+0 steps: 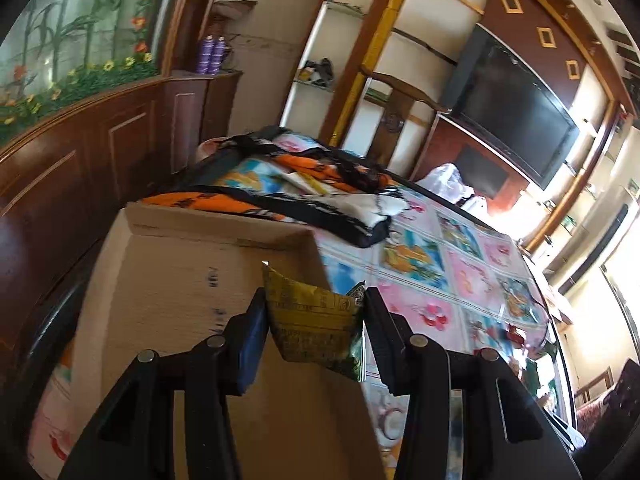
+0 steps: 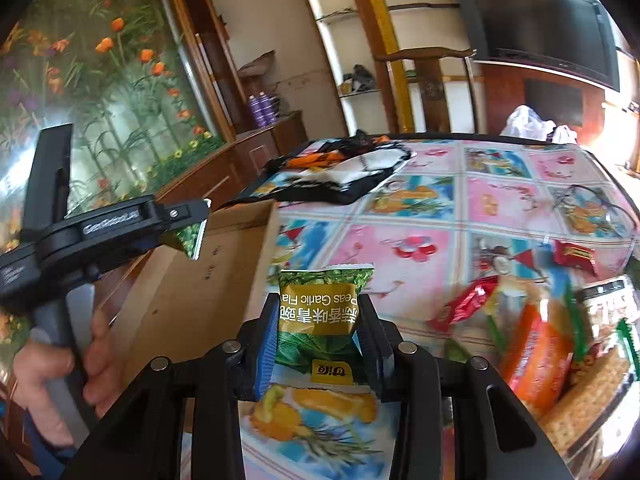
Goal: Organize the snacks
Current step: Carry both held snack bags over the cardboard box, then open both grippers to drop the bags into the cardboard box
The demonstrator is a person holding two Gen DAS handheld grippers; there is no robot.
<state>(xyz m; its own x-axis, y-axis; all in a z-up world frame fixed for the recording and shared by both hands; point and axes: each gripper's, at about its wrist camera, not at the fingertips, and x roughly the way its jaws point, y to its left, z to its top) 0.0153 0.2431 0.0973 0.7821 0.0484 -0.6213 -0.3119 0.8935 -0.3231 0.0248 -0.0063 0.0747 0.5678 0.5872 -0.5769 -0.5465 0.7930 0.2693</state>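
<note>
We work over a table (image 2: 440,208) under a bright patterned cloth. Our right gripper (image 2: 317,350) clamps a green pea packet (image 2: 324,312) above it. Our left gripper (image 1: 314,334) pinches a second pea packet (image 1: 312,320) over the cardboard box (image 1: 180,280), whose inside we cannot see. Right of us, loose snacks (image 2: 536,352) blur, partly cut off.

A: Someone's home? Living room?

B: Yep. Wall-mounted TV (image 1: 516,108), built-in wooden shelving (image 2: 352,52), flower mural (image 2: 100,92), and a table with a fruit-print tablecloth (image 2: 460,208).
</note>
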